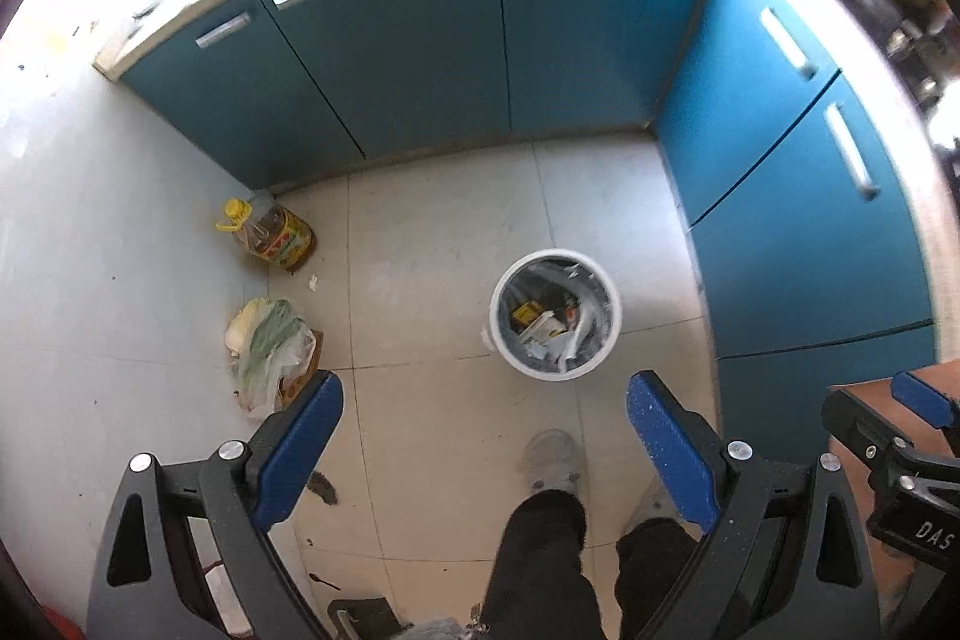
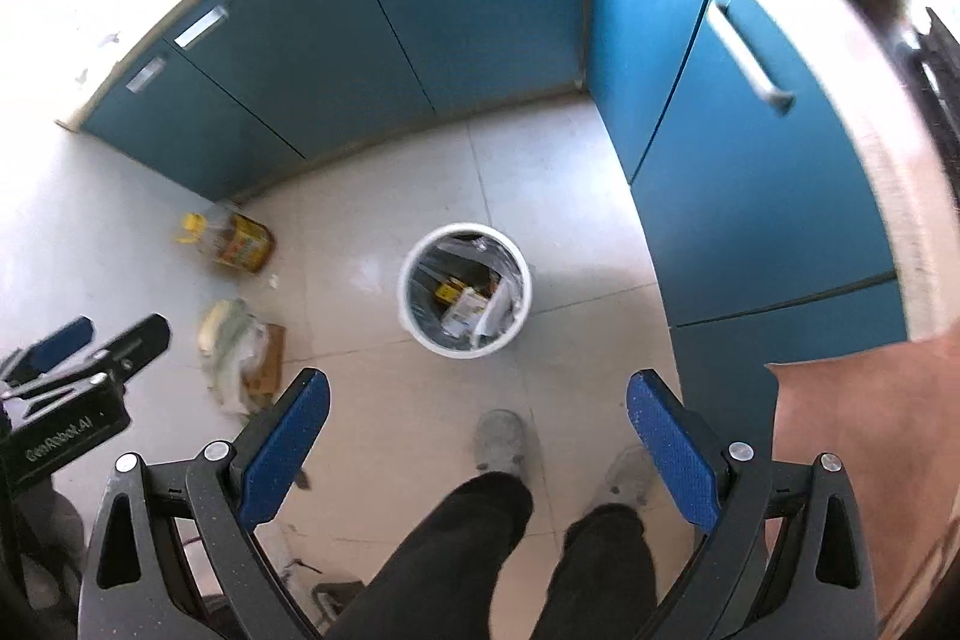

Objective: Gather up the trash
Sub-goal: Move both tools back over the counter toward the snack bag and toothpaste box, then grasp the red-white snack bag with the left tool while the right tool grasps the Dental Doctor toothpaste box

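Observation:
A white round trash bin [image 1: 555, 316] lined with a clear bag stands on the tiled floor, holding paper and packaging scraps; it also shows in the right wrist view [image 2: 465, 289]. My left gripper [image 1: 485, 400] is open and empty, held high above the floor just short of the bin. My right gripper [image 2: 478, 394] is open and empty at a similar height. A small white scrap [image 1: 312, 282] lies on the floor near the oil bottle. Each gripper shows at the edge of the other's view.
Blue kitchen cabinets [image 1: 420, 40] wrap around the back and right. A yellow-capped oil bottle [image 1: 273, 235] and a plastic bag of vegetables [image 1: 270, 349] on a cardboard piece sit at the left. The person's legs and grey shoes [image 1: 552, 460] stand below the grippers.

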`<state>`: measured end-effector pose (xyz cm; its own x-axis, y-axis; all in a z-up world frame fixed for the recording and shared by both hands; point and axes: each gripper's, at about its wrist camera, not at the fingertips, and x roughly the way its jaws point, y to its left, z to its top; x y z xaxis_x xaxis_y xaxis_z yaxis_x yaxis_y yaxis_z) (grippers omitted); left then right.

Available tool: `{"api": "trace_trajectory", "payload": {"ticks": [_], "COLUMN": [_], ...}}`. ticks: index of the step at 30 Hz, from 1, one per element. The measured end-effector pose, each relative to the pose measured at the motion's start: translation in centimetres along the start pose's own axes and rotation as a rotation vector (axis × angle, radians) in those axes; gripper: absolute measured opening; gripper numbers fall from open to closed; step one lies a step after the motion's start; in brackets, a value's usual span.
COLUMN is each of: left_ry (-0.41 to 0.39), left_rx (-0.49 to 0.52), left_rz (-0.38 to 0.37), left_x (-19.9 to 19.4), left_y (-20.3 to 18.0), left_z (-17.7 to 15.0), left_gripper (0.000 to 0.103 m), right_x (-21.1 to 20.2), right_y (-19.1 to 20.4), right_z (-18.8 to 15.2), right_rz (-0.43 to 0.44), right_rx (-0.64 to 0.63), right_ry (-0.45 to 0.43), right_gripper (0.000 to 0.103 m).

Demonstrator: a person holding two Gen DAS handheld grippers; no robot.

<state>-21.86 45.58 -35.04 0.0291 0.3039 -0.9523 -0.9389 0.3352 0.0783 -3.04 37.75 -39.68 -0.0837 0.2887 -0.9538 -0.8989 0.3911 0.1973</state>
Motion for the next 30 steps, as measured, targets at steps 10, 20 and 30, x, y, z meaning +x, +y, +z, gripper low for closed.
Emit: {"api": "trace_trajectory", "payload": {"ticks": [10,20,30], "left_ry": [-0.195,-0.179,0.229], "left_rx": [0.037,0.376,0.631], "left_rz": [0.001,-0.253,-0.528], "left_x": [-10.5,-14.7,-6.5], "left_y": [-7.7,-38.0,-70.5], "left_z": [1.6,1.1,-5.0], "left_gripper": [0.097,0.097,0.096], "right_x": [-11.5,-23.6,-26.5], "right_y": [-8.6,-36.5,-68.7], "right_z": [-1.2,-7.2,-17.2], "right_rz": [0.165,-0.058,-0.316], "right_rx": [0.175,0.548,0.843], "right_ry": [-0.145,-0.358,-0.245], "right_gripper": [0.101,0.101,0.101]}}
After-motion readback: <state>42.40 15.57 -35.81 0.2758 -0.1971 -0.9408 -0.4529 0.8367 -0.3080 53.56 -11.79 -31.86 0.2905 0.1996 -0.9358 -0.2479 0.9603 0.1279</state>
